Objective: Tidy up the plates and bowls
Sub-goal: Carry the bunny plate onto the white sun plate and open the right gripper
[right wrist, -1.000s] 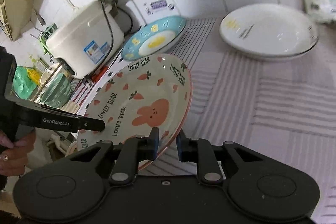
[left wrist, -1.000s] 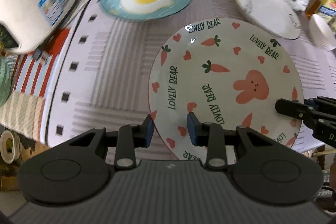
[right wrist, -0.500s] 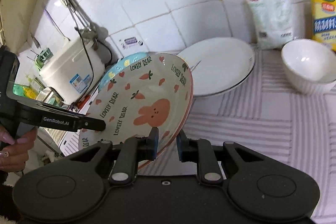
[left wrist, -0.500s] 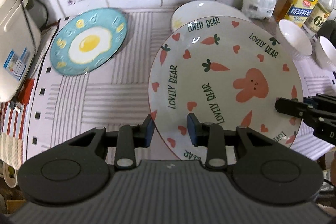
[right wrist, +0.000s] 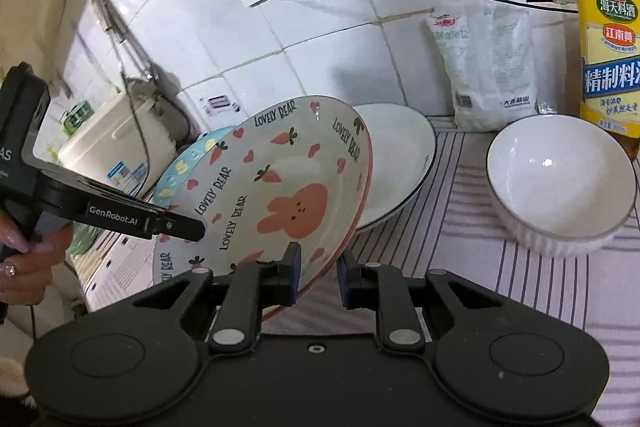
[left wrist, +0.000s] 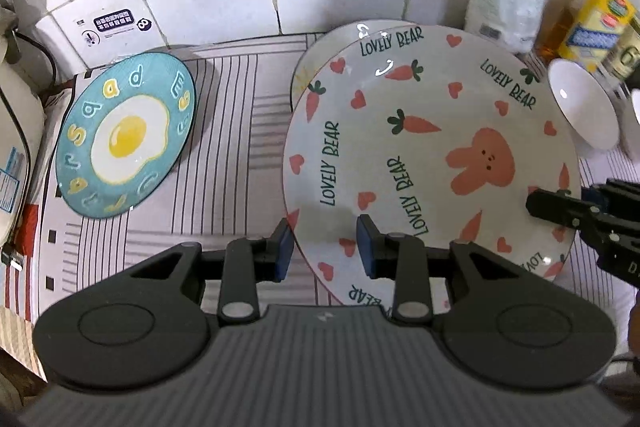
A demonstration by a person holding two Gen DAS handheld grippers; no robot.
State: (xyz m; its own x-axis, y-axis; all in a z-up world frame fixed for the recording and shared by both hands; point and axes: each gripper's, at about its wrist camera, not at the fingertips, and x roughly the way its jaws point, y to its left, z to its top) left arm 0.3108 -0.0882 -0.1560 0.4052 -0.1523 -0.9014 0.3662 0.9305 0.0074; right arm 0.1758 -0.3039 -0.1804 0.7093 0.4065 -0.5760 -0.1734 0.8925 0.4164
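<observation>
Carrying is the step in hand: the round white ceramic plate printed with carrots, hearts and a pink rabbit [left wrist: 430, 155] is held aloft by its rim, pinched on one side by the left gripper [left wrist: 326, 251] and on the opposite side by the right gripper [right wrist: 318, 275]. Just behind it, the plain white dark-rimmed plate [right wrist: 400, 163] lies on the striped cloth [right wrist: 500, 275]. Judged from this, a level lowering onto that plate is called for, then release. Beyond stand a white ribbed bowl [right wrist: 560, 183] and a blue fried-egg plate [left wrist: 126, 135].

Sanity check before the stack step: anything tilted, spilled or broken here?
Only the bunny plate: it is off the counter and steeply tilted, gripped at opposite rims by the left gripper and right gripper, over the white plate. No spills or cracks visible.
</observation>
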